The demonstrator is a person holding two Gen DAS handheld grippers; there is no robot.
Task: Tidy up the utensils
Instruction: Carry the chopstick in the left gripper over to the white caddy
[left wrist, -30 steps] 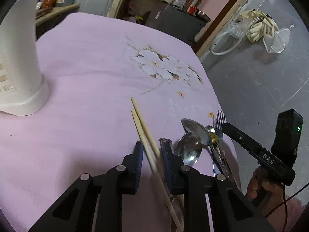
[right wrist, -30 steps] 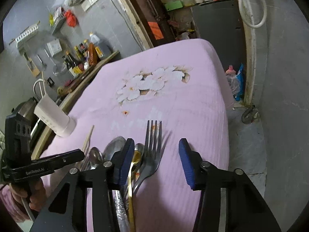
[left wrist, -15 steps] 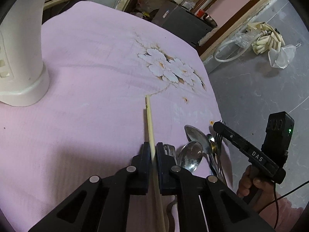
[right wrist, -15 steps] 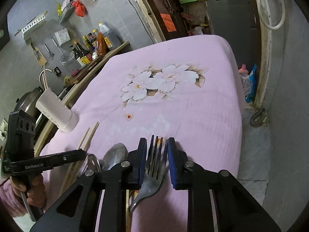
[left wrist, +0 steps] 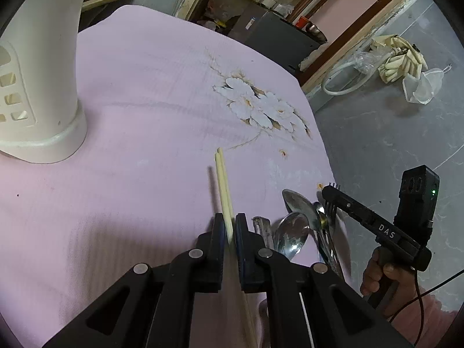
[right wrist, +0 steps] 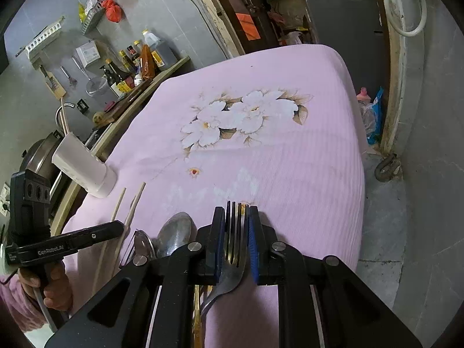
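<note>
Left wrist view: my left gripper (left wrist: 229, 229) clamps the chopsticks (left wrist: 222, 179); the right gripper (right wrist: 235, 232) is closing on the fork (right wrist: 233, 249). Next, I judge, both go to the white holder (left wrist: 37, 87) beyond the chopsticks.

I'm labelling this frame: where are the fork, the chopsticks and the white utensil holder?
fork (right wrist: 233, 233), right wrist view, on its tines.
chopsticks (left wrist: 223, 179), left wrist view, on the shafts ahead of the jaws.
white utensil holder (left wrist: 43, 66), left wrist view, on its side wall.

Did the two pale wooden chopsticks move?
Yes. The two pale wooden chopsticks swung from slanting left to pointing towards the flower print.
</note>
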